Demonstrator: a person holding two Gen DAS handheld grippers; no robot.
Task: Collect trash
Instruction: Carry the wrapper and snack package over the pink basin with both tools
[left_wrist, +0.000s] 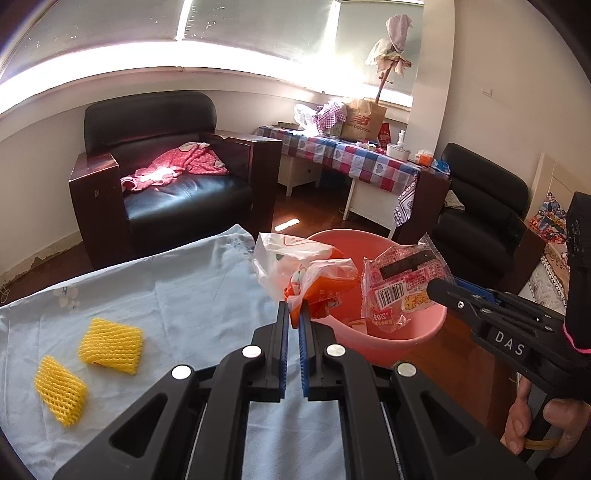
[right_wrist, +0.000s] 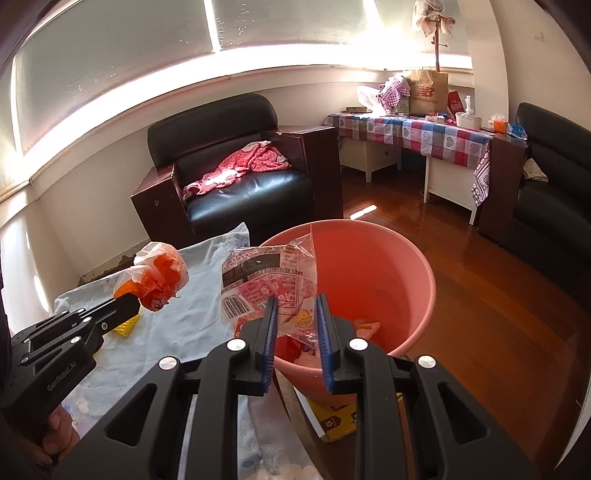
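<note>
My left gripper (left_wrist: 294, 308) is shut on a crumpled orange-and-clear plastic bag (left_wrist: 306, 277) and holds it above the table edge beside the pink bucket (left_wrist: 424, 325); it also shows in the right wrist view (right_wrist: 159, 277). My right gripper (right_wrist: 295, 306) has its jaws partly apart around a red-and-clear snack wrapper (right_wrist: 266, 284), which hangs over the bucket's rim (right_wrist: 424, 280). The wrapper also shows in the left wrist view (left_wrist: 402, 280). Two yellow foam fruit nets (left_wrist: 110, 345) (left_wrist: 61, 395) lie on the pale blue tablecloth (left_wrist: 177, 295).
The bucket holds some wrappers at its bottom (right_wrist: 365, 328). A yellow cardboard piece (right_wrist: 332, 421) lies on the wooden floor beneath it. A black armchair (left_wrist: 166, 177) with a pink cloth stands behind the table. A checked-cloth desk (left_wrist: 351, 155) and a second black chair (left_wrist: 480, 214) stand at the right.
</note>
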